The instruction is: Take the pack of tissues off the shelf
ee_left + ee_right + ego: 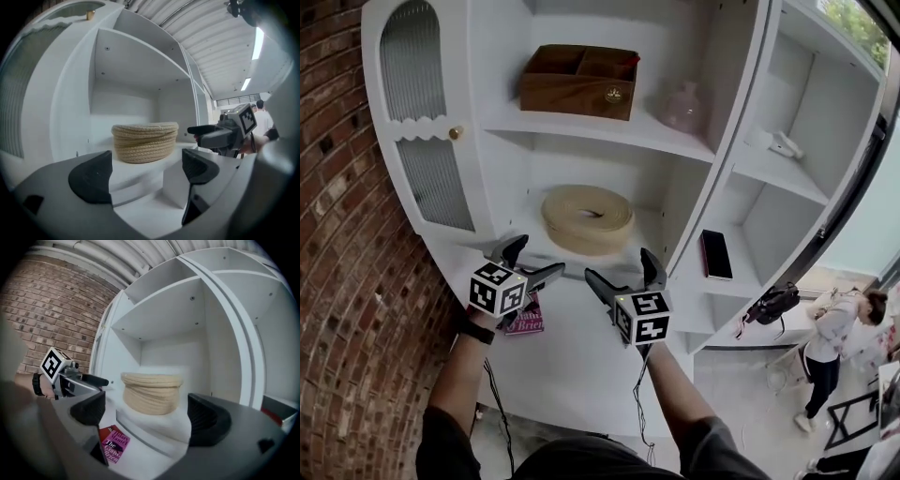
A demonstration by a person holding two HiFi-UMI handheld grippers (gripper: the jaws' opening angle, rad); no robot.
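A flat dark pack with a red edge point(715, 253) lies on the lower right compartment of the white shelf unit point(581, 370); I cannot tell whether it is the tissue pack. Its edge shows at the far right of the right gripper view point(277, 408). My left gripper point(539, 255) point(145, 171) and right gripper point(619, 264) point(147, 413) are side by side before the middle shelf, both open with nothing between the jaws. They point at a coiled rope basket point(587, 218) point(145, 141) point(152, 392), short of it.
A brown wooden box point(579, 81) and a pink vase point(682, 108) stand on the upper shelf. A pink book point(525, 321) point(112, 445) lies under the left gripper. A brick wall point(337, 234) is on the left. A person point(830, 342) stands at the lower right.
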